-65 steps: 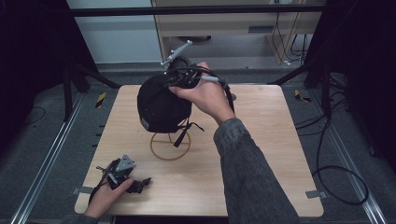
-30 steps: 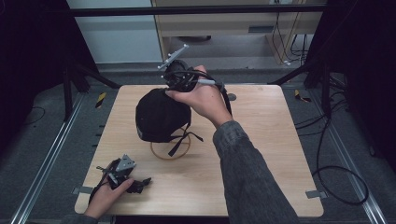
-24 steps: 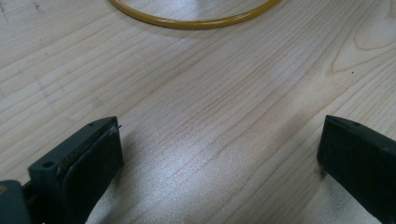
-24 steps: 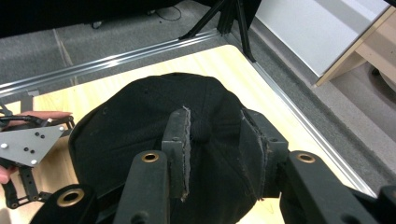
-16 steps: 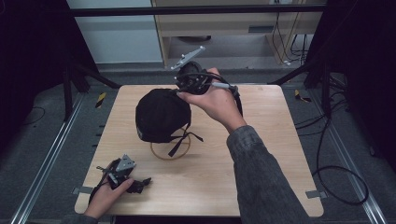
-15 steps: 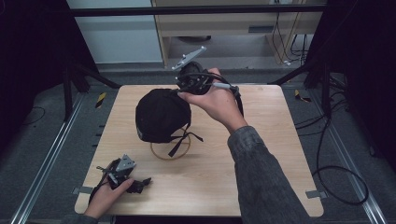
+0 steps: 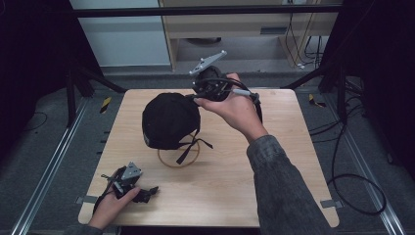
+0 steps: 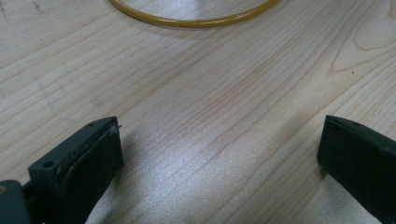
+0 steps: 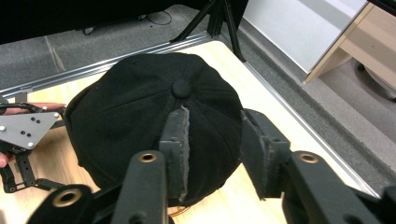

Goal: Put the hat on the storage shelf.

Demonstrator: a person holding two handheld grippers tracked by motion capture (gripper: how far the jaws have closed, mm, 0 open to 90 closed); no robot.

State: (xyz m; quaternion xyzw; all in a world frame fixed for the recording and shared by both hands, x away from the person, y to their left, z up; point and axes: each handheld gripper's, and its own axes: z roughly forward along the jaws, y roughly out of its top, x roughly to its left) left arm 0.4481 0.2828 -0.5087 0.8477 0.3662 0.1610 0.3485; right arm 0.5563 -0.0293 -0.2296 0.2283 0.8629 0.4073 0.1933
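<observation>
A black cap [image 7: 169, 120] sits on top of a stand whose yellow ring base [image 7: 178, 155] lies on the wooden table [image 7: 293, 147]. My right gripper [image 7: 193, 98] hovers just right of the cap's crown, open, with nothing between its jaws. In the right gripper view the cap [image 9: 140, 126] and its top button lie just past the parted jaws of the right gripper [image 9: 213, 116]. My left gripper [image 7: 146, 191] rests on the table at the front left, open. In the left gripper view the left gripper [image 8: 219, 154] has bare wood between its jaws, and the yellow ring [image 8: 196, 18] curves ahead.
Black straps hang from the cap over the ring. A metal rail frames the table on each side, with dark tripod legs at the back left. Cables lie on the floor to the right. A cabinet stands behind the table.
The right gripper lowered the cap onto the stand, let go of it and drew back up and to the right. The left gripper stayed still.
</observation>
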